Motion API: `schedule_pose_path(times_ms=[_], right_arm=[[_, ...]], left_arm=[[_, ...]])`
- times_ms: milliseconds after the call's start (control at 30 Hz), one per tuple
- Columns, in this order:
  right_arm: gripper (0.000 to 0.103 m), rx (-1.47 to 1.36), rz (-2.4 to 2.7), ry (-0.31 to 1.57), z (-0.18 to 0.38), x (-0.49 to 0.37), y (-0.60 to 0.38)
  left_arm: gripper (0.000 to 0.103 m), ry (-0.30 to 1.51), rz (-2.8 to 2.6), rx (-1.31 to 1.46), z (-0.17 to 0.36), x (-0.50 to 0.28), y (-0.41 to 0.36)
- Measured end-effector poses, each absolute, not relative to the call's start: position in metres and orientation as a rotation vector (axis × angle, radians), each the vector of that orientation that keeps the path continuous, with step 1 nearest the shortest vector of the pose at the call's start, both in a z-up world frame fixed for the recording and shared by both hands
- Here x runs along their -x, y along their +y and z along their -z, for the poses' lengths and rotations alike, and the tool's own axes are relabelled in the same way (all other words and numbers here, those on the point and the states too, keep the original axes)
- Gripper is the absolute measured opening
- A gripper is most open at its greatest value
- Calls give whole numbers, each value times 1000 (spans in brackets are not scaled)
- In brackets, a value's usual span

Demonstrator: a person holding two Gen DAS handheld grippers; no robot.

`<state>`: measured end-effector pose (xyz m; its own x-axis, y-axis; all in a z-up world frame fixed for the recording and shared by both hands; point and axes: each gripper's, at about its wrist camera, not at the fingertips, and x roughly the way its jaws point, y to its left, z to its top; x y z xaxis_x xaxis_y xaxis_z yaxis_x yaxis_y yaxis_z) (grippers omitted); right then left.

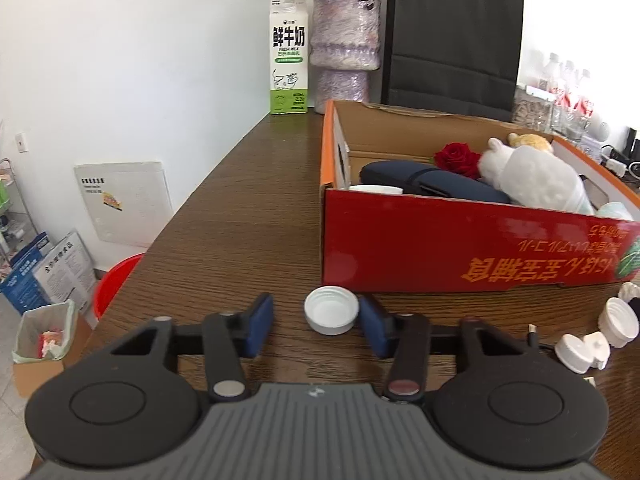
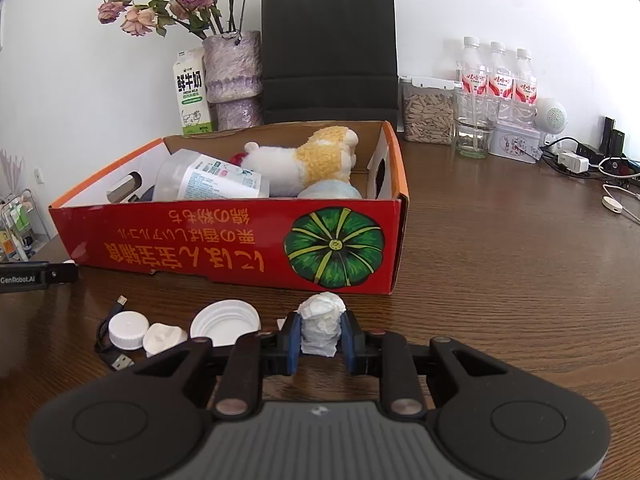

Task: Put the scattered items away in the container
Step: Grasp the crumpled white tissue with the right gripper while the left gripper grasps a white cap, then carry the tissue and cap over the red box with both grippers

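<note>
Crumpled tissue (image 2: 322, 322) pinched upright in the right gripper (image 2: 322, 334), before the red box (image 2: 224, 240).
Its long axis is stood vertically. A white cap (image 1: 331, 314), mouth up, is touched by only one pad of the spread left gripper (image 1: 316, 322).

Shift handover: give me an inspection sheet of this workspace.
Surface: wooden table, dry.
Job's things: red box holds plush toy and bottle; white cap, lids outside.
Clutter: milk carton, vase, black bag.
Grippers: left gripper open around cap; right gripper shut on crumpled tissue.
Cables: USB cable by lids.
Surroundings: red bucket below.
</note>
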<state>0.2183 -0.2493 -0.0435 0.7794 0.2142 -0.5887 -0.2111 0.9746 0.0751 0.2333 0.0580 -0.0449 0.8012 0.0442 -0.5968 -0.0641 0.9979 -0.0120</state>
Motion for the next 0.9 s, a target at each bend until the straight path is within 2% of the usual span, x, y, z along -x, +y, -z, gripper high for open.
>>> schedule_pose_path(times_ms=[33,533,900], right_arm=[[20,-3,-232,637,44,-218,-249],[16,8,-230,620,42,-215,-245],[15,-21,-258,476,26,-193,-248]], left_arm=[[29,636,-53,37,45,-233,58],[29,627,-47,48,43,-232,58],[29,510,-96,60,29,-204,57]])
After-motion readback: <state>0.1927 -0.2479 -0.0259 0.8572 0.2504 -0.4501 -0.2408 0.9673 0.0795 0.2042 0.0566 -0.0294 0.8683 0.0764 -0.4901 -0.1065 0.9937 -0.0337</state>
